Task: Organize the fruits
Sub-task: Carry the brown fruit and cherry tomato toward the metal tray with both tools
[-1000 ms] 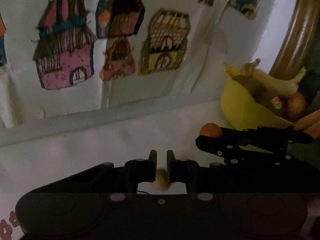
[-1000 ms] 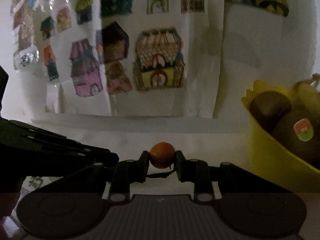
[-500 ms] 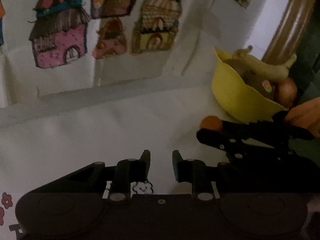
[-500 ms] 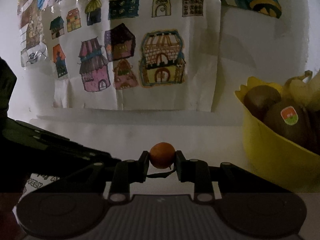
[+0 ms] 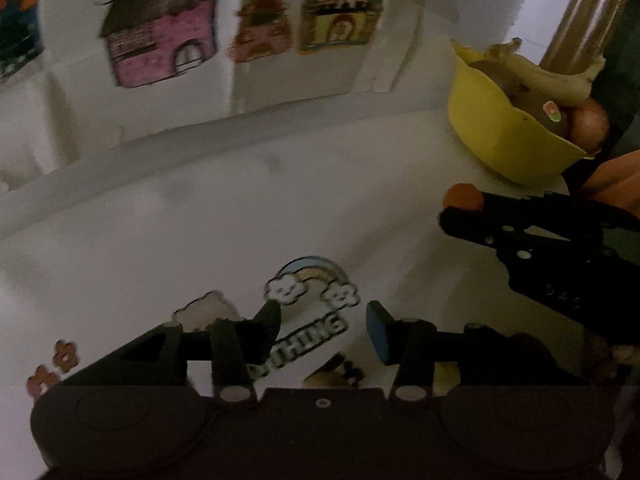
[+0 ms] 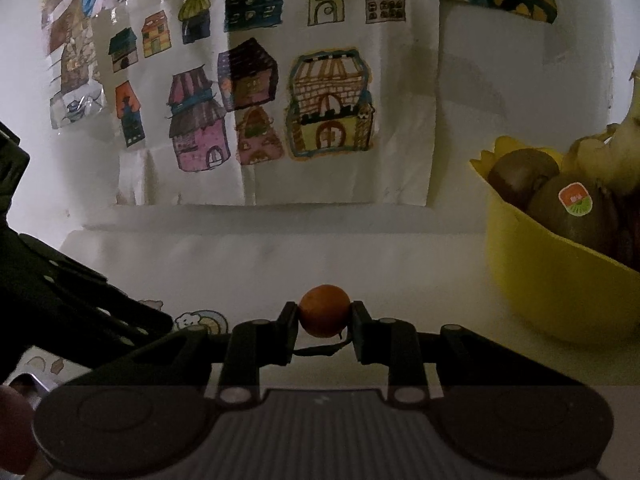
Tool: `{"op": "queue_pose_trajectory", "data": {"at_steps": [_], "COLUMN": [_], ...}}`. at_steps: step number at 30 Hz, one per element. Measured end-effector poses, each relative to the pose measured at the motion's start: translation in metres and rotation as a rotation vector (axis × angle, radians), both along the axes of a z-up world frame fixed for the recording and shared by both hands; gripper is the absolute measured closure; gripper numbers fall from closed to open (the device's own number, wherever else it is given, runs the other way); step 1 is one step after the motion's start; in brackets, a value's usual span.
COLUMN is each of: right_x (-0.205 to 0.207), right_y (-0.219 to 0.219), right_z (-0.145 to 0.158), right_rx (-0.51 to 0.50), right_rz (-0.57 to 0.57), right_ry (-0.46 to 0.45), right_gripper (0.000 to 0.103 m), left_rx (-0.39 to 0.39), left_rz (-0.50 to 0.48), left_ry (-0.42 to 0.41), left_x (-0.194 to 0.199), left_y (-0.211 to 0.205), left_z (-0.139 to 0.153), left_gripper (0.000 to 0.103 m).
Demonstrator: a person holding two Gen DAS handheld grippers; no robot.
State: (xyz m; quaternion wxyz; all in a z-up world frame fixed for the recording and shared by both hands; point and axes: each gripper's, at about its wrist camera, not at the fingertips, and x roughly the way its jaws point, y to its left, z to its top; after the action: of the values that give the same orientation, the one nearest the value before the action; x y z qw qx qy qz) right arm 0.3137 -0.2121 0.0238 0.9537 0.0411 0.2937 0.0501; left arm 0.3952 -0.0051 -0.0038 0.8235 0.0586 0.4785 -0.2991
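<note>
My right gripper (image 6: 324, 316) is shut on a small round orange fruit (image 6: 323, 309), held just above the white table. From the left wrist view the same fruit (image 5: 463, 196) shows at the tip of the right gripper (image 5: 454, 210), just below a yellow bowl (image 5: 496, 140). That bowl (image 6: 540, 280) holds kiwis (image 6: 572, 216), one with a sticker, and bananas (image 5: 548, 76). My left gripper (image 5: 322, 326) points down at the table. Its jaws are opening and there is nothing between them.
Stickers (image 5: 312, 292) of a rainbow, clouds and flowers lie flat on the white table (image 5: 200, 240) under the left gripper. Paper drawings of houses (image 6: 328, 104) hang on the wall behind. A hand (image 5: 616, 184) holds the right gripper near the bowl.
The left gripper has tipped downward toward the table and its jaws have gone from shut to apart. The right gripper still holds the orange fruit and has hardly shifted.
</note>
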Motion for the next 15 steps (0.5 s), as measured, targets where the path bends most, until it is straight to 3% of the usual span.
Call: {"op": "queue_pose_trajectory", "data": {"at_steps": [15], "right_x": [-0.019], "right_y": [0.025], "right_z": [0.005], "right_rx": [-0.01], "right_rz": [0.07], "right_ry": [0.004], "right_gripper": [0.071], "left_rx": [0.016], "left_rz": [0.044], "left_ry": [0.019], "left_x": [-0.017], "left_y": [0.042], "left_z": [0.001], "left_gripper": [0.048]}}
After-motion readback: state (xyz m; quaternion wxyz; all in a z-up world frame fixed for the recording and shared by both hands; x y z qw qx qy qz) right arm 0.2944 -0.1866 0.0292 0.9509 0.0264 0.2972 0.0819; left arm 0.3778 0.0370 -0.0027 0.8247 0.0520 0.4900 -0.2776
